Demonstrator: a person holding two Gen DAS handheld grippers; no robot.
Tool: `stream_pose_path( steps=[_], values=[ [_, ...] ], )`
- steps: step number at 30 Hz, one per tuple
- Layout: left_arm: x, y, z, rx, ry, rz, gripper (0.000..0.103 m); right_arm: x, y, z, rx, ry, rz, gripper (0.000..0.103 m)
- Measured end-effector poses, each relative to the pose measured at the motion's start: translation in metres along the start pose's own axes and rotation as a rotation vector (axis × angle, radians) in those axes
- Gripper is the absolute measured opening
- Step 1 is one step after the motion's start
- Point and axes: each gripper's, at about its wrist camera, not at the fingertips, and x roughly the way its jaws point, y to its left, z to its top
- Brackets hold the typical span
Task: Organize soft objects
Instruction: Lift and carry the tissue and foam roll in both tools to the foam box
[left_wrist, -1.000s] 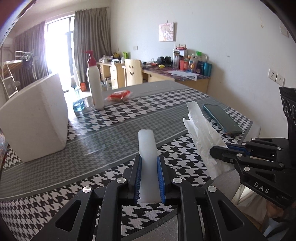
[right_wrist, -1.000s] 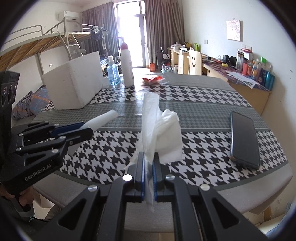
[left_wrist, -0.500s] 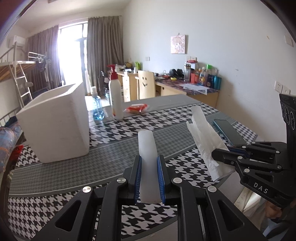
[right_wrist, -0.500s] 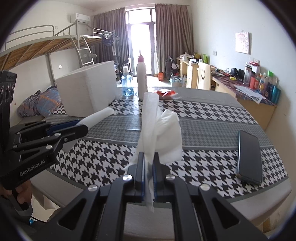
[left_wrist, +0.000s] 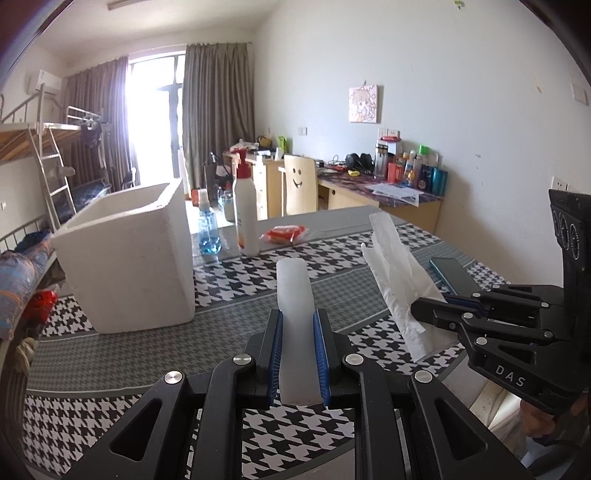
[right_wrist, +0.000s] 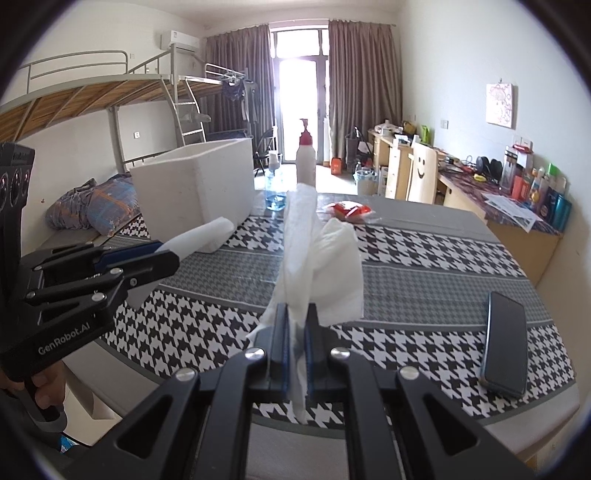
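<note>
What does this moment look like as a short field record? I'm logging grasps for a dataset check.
left gripper: shut on a white foam strip, held above the table
right gripper: shut on a crumpled white tissue, also lifted
foam box: open-topped, standing on the table's left side
table: houndstooth cloth
phone: lying flat near the table's right edge
pump bottle: upright beyond the box
red packet: lying beside the bottle
</note>
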Motion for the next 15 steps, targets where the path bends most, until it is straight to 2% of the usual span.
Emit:
stream_pose_path(
  steps=[15],
  values=[
    [-0.006,0.014,0.016,-0.012,-0.032,-0.022,0.018,0.003,0.009,0.023,-0.033,-0.047,0.019,0.010]
  ],
)
